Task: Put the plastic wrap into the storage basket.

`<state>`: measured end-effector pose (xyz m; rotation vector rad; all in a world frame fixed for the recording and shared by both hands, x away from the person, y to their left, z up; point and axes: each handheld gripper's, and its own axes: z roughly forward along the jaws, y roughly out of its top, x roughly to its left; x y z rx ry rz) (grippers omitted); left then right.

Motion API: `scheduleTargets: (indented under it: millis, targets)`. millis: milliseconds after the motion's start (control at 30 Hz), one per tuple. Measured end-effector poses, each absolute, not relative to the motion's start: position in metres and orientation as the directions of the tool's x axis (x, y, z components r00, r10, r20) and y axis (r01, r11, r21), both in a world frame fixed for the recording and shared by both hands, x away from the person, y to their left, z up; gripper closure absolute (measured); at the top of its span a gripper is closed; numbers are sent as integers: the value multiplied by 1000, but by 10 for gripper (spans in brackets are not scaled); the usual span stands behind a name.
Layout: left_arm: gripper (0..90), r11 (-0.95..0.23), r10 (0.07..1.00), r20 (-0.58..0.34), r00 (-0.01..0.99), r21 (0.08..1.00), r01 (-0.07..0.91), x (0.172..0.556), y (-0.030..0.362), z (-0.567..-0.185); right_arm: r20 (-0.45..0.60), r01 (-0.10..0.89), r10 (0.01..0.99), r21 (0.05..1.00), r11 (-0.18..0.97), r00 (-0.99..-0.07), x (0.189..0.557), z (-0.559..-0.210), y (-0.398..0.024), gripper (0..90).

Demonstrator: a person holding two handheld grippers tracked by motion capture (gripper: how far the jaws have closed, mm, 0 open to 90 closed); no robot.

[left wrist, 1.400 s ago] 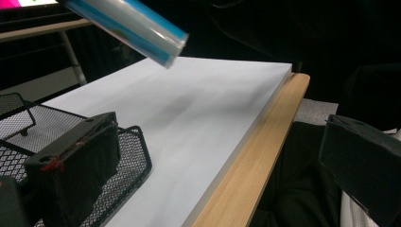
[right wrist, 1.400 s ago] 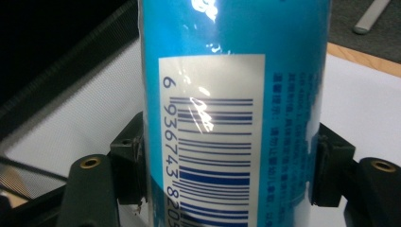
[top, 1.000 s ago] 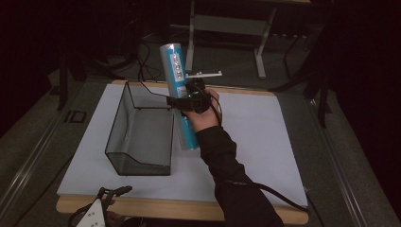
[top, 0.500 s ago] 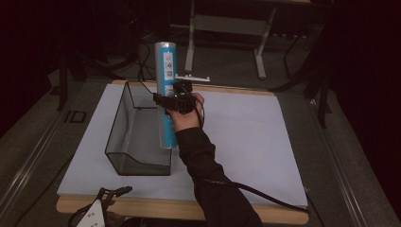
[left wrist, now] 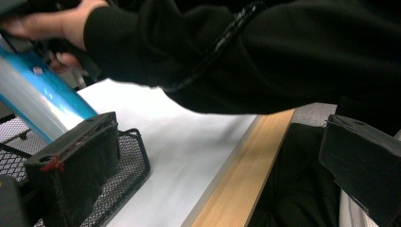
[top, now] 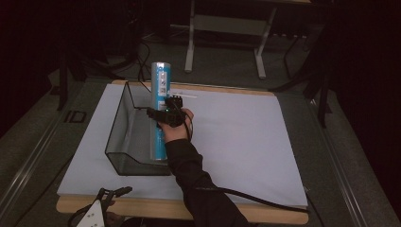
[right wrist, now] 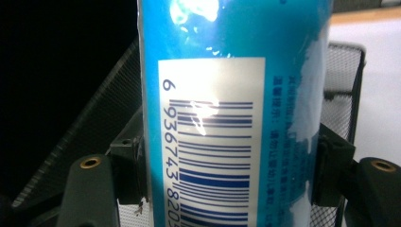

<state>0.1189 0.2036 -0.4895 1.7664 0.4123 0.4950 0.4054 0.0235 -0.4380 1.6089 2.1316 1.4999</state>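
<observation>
A long blue cylindrical pack (top: 160, 94) with a white barcode label (right wrist: 213, 142) is held tilted, top end toward the far side. My right gripper (top: 166, 112) is shut on its middle, and the black pads (right wrist: 128, 171) press both sides of the pack (right wrist: 227, 71). The pack's lower end reaches down at the right wall of a black wire-mesh basket (top: 124, 137); whether it touches the bottom is hidden. My left gripper (top: 101, 208) rests low at the table's near edge. Its jaws stand wide apart in the left gripper view (left wrist: 217, 184), with nothing between them.
The basket stands left of centre on a white sheet (top: 246, 132) covering a wooden table (top: 265, 215). The mesh basket's corner (left wrist: 125, 170) and the person's black sleeve (left wrist: 246, 52) are close in the left gripper view. A cable (top: 255, 196) trails across the sheet. Metal stand legs (top: 227, 42) rise behind the table.
My right gripper has carried the blue pack leftward from beside the basket to over its right wall. The left gripper has stayed put.
</observation>
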Motion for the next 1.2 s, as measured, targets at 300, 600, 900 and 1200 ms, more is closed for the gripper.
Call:
scheduleTargets:
  millis: [300,600,900,1200]
  targets:
    - [3,-244,517,115,848,970,18,119,203,-490,447,729,791,684,-1,-418,402,-467,28,314]
    - [3,-242,515,111,850,970,20,119,203,-490,431,746,811,666,10,-395,403,-472,28,311]
    - [3,-240,511,113,852,971,15,119,204,-489,361,759,849,647,70,-386,409,-476,40,299]
    - [3,-241,509,111,853,970,18,119,204,-489,292,762,882,639,106,-368,413,-487,41,275]
